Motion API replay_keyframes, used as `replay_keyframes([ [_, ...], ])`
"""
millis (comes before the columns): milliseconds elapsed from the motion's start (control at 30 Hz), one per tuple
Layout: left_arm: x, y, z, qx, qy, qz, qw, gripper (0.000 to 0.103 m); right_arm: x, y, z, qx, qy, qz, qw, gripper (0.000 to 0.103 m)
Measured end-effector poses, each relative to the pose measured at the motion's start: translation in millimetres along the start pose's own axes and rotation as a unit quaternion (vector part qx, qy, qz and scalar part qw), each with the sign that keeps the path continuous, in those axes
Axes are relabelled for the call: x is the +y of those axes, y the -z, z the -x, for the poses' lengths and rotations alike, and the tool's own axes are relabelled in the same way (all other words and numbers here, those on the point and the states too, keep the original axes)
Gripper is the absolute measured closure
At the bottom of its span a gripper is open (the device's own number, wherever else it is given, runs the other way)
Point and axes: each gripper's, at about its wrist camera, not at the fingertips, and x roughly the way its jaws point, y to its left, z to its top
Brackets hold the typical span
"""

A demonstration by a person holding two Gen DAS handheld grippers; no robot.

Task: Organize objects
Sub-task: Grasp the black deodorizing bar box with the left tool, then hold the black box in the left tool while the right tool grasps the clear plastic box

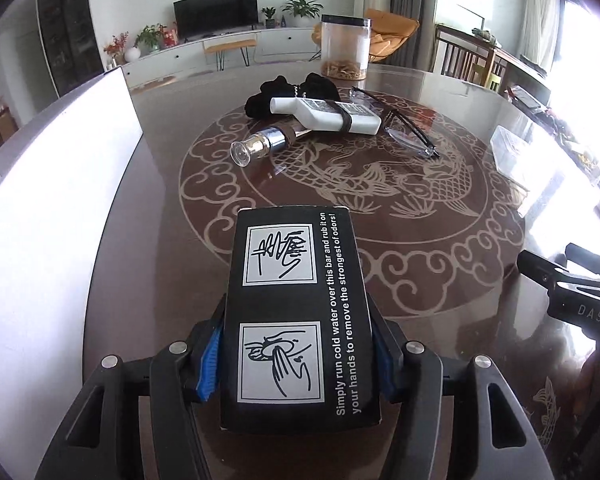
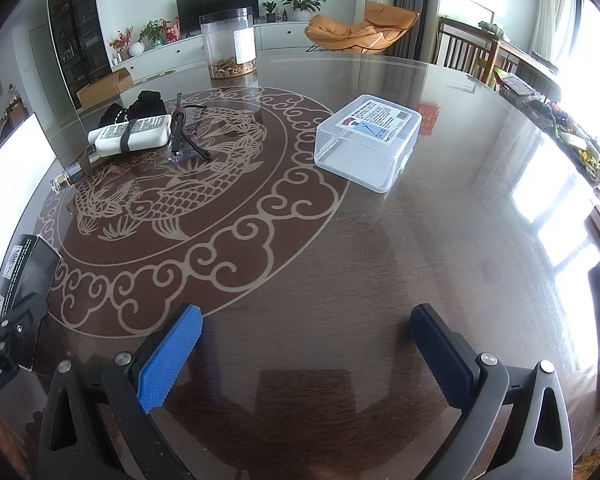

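**Left gripper clamps a black box above the round table; right gripper stands wide with nothing in it**

The left gripper grips a black box by its long sides, the blue pads pressed against both flanks. The box lies lengthwise along the fingers, its printed face up, showing two hand-washing drawings and white lettering. It sits over the near part of the dark table, just short of the pale fish-and-cloud pattern in the tabletop. In the right wrist view the same box appears at the far left edge, held in the left gripper.

The right gripper has its fingers spread well apart over bare tabletop, holding nothing.

Further back, near the middle of the pattern, several things lie in a loose cluster: a white flat bottle with a dark band round it, resting across a small glass bottle with a metal collar that lies on its side; black gloves behind them; and folded glasses just beside the white bottle. A clear round jar stands upright beyond the cluster, with brownish contents at its bottom. A clear plastic case with a label on its lid sits apart from the cluster, to the right. A white panel rises at the left edge of the table.
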Motion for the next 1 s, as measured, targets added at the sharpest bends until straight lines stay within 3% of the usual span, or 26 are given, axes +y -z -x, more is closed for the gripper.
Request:
replay_keyframes([
  [100, -4.8, 0.6, -5.4, -0.005, -0.001, 0.002, 1.0, 0.044, -1.0, -0.7, 0.6, -0.002, -0.002, -0.003, 1.0, 0.0],
  [167, -7.2, 1.3, -7.9, -0.007, -0.001, 0.002, 1.0, 0.044, -5.8, -10.4, 0.9, 0.001, 0.024, -0.033, 0.999, 0.0],
  [267, -7.3, 0.6, -9.5, -0.009, -0.001, 0.002, 1.0, 0.044, -18.2, -52.9, 11.3, -0.034, 0.009, -0.084, 0.996, 0.0],
  [333, -7.8, 0.9, -10.0, -0.009, -0.002, 0.002, 1.0, 0.044, -19.8, -87.8, 6.5, -0.036, 0.021, -0.095, 0.995, 0.0],
  [467, -7.8, 1.3, -10.1, -0.01, -0.002, 0.002, 0.9999, 0.044, -15.2, -140.0, -44.5, 0.051, 0.058, -0.099, 0.992, 0.0],
  [533, -7.9, 1.3, -10.1, -0.01, -0.002, 0.002, 0.9999, 0.044, -13.2, -143.0, -65.2, 0.082, 0.072, -0.101, 0.989, 0.0],
  [600, -7.9, 1.2, -10.3, -0.01, -0.002, 0.002, 0.9999, 0.044, -13.8, -137.2, -85.7, 0.114, 0.06, -0.104, 0.986, 0.0],
  [700, -7.9, 1.1, -10.6, -0.01, -0.002, 0.002, 1.0, 0.044, -19.7, -131.3, -83.5, 0.091, 0.057, -0.103, 0.989, 0.001],
  [733, -7.9, 1.1, -10.4, -0.01, -0.002, 0.002, 0.9999, 0.044, -22.6, -129.9, -77.5, 0.074, 0.061, -0.1, 0.99, 0.006],
  [800, -7.8, 1.2, -10.6, -0.01, -0.002, 0.002, 0.9999, 0.044, -26.0, -127.4, -67.8, 0.051, 0.059, -0.089, 0.993, 0.032],
  [1000, -7.8, 0.8, -11.5, -0.01, -0.002, 0.002, 0.9999, 0.044, -22.1, -86.3, -39.7, 0.027, 0.033, -0.049, 0.998, 0.032],
])
